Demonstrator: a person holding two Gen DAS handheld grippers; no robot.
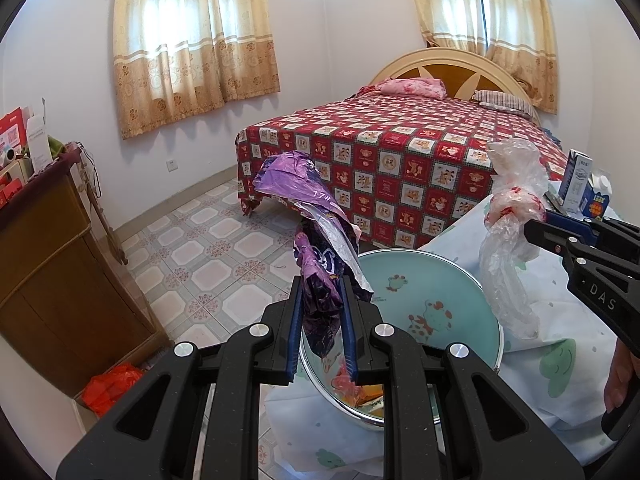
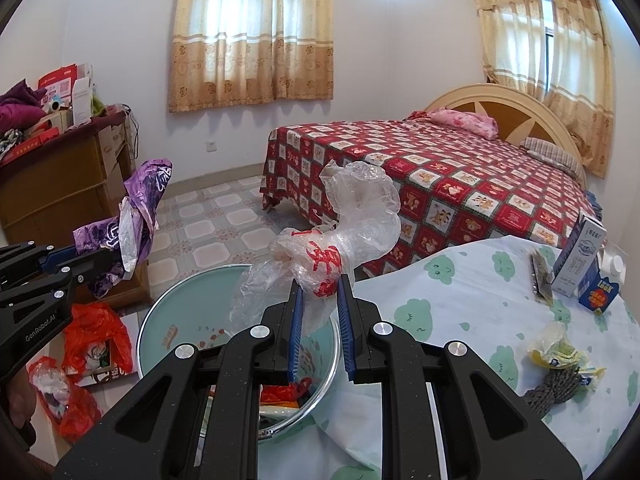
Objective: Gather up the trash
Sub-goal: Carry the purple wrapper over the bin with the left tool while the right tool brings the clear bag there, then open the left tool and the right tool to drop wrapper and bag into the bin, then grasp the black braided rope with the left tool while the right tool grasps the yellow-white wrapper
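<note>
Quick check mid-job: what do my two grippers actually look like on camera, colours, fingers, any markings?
Both match. The left gripper and right gripper have black, speckled, angular bodies with cut-out openings, round silver bolts, and ribbed blue pads lining the fingers. White lettering reads "GenRobot.AI" on the left gripper's side, "DAS" on the right's. No cables or sleeves show.

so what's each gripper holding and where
Left gripper pinches the purple plastic bag by its lower bunched end; right gripper pinches the clear plastic bag mid-length.

Crumpled purple bag [image 1: 316,216], clear bag [image 2: 340,236]
</note>
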